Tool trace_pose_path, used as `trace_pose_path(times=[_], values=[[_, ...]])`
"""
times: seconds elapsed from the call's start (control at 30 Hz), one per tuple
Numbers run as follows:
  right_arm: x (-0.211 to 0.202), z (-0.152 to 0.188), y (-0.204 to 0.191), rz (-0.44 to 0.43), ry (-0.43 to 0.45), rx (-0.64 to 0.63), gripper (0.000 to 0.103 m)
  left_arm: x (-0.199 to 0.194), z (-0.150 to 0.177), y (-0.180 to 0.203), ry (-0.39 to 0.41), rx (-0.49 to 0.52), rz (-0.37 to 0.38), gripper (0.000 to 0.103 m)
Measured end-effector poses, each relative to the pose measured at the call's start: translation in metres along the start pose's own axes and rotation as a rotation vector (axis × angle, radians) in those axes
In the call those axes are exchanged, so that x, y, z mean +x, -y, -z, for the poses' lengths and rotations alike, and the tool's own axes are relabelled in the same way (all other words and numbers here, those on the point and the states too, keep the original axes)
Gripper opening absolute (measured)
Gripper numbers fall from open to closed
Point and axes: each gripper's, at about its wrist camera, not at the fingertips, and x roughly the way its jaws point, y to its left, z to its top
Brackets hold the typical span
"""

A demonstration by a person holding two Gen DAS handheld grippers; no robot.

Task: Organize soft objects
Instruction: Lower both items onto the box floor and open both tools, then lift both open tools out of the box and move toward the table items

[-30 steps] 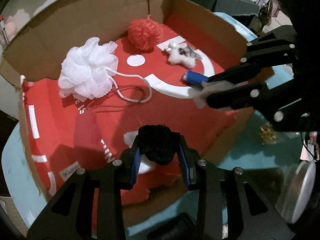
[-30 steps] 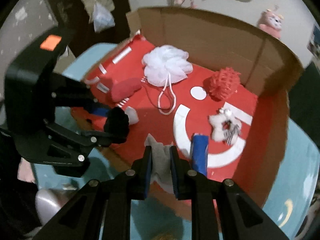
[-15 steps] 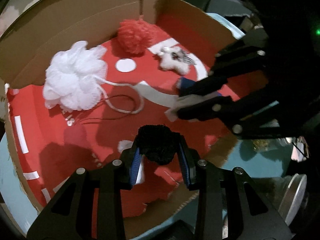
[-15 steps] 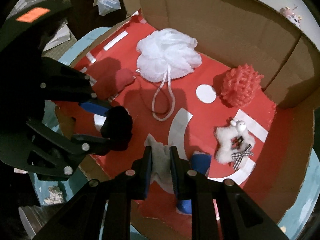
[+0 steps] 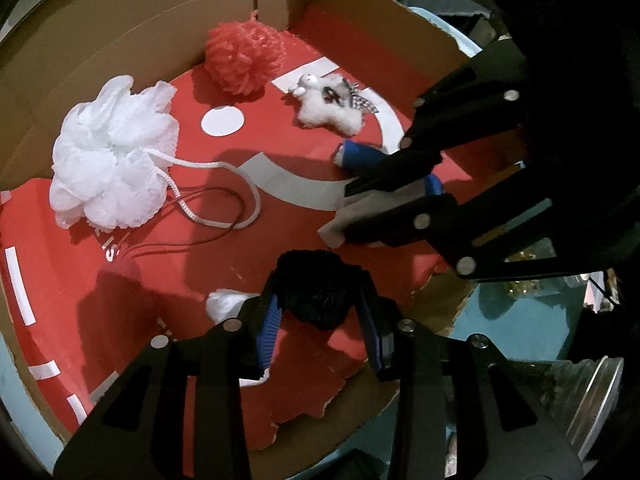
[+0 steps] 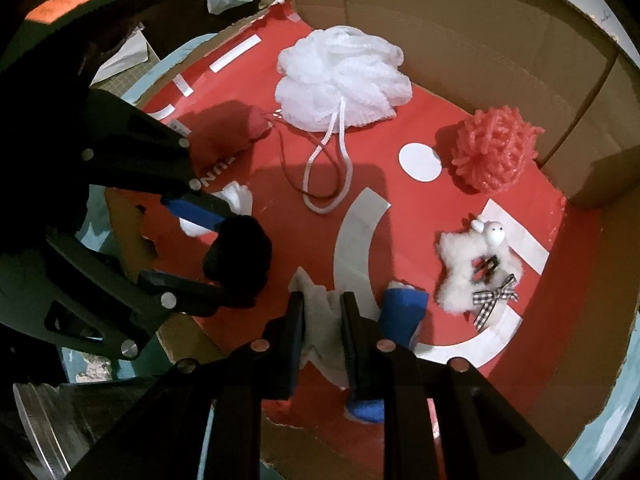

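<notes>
Both grippers have come in over the open cardboard box [image 6: 472, 32] during the past second, each carrying its load above the red printed floor near the torn front edge. The left gripper [image 5: 320, 316] has its fingers clamped on a black pom-pom [image 5: 316, 292], which now hangs just above a small white puff [image 5: 224, 304] lying on the floor beside it; the right gripper [image 6: 322, 324] has its fingers pressed together on a grey cloth [image 6: 320, 312], which droops over a blue roll [image 6: 402, 312] already in the box. Further in lie a white mesh bath sponge [image 6: 344, 80] with its looped cord, a coral pom-pom [image 6: 496, 148] against the back wall, a fluffy white toy lamb [image 6: 476, 268] with a checked bow, and a dark red pouch [image 6: 236, 128] near the left side. Since a second ago the view has closed in on the floor, suggesting both hands are lowering rather than travelling. By the look of it, the two remaining soft items are about to be released among the others, which would leave the sorting nearly done. The light-blue bench [image 5: 516, 320] under the box shows at the edges, with a metal lid [image 5: 592, 404] off to one side.
</notes>
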Motion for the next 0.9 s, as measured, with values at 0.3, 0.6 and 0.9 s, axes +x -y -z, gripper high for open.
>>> trace_pose_path(times=[0.3,0.6,0.9], values=[[0.004,0.0,0.011,-0.034,-0.001,0.023,0.039,0.004,-0.007,0.008,0.009,0.025,-0.021,0.06],[-0.016,0.003,0.016,-0.038,0.042,0.064,0.053,-0.027,-0.001,0.013,0.082,-0.005,-0.038,0.069],[-0.083,0.028,0.008,-0.007,0.19,0.136,0.075,-0.091,0.027,0.028,0.255,-0.085,-0.075,0.075]])
